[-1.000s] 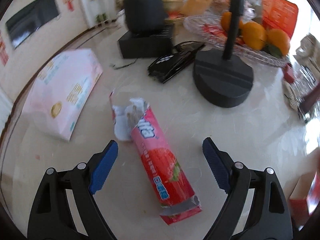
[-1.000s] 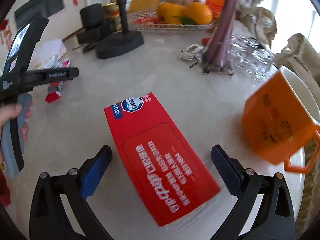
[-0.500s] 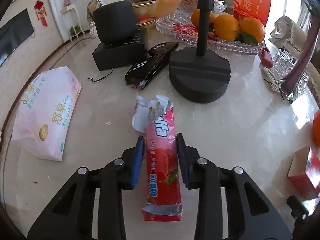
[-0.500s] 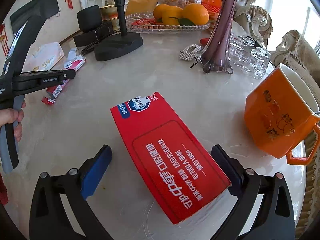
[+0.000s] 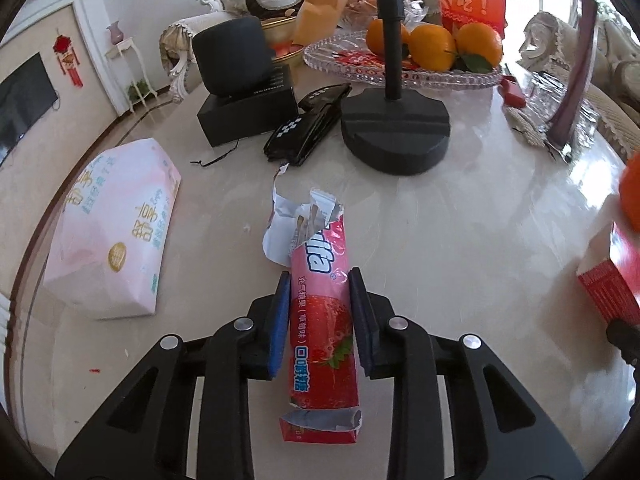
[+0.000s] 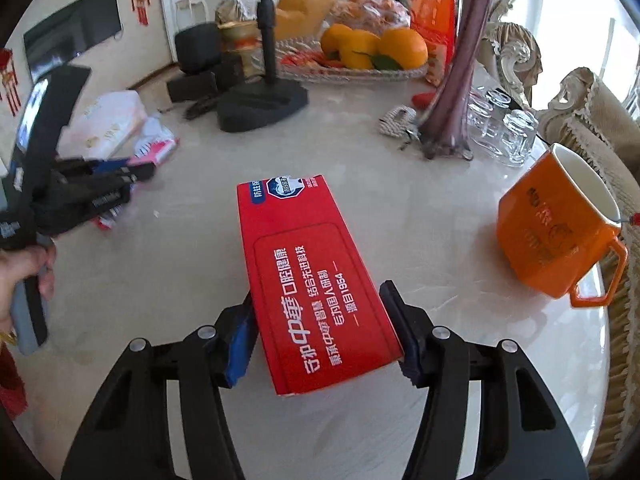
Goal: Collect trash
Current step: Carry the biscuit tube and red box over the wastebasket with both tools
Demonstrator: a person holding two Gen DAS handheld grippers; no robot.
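The pink candy wrapper (image 5: pixel 322 312) lies lengthwise on the marble desk (image 5: pixel 460 240), its torn white end pointing toward the black round stand base (image 5: pixel 394 136). The left gripper (image 5: pixel 320 320) is clamped on the wrapper's middle, both blue pads pressed against its sides. The red carton (image 6: pixel 316 276) lies flat on the desk on the near side of the stand base, well apart from it; the right gripper (image 6: pixel 322 332) has its fingers drawn in against the carton's two long sides near its closer end, with contact evident at both pads. In the right wrist view the left gripper (image 6: pixel 132 176) shows to the left of the carton, with the person's hand (image 6: pixel 24 276) on its handle. A pink tissue pack (image 5: pixel 116 228) rests left of the wrapper, apart from it. Just left of the stand base lie a black folded item (image 5: pixel 308 124) and a black box (image 5: pixel 248 112) carrying a dark speaker (image 5: pixel 234 56). Behind the stand base sits a glass tray (image 5: pixel 400 68) holding oranges (image 5: pixel 436 46). An orange mug (image 6: pixel 556 224) stands right of the carton, near the desk's edge, with clear glasses (image 6: pixel 504 128) and a purple vase (image 6: pixel 452 92) beyond it.
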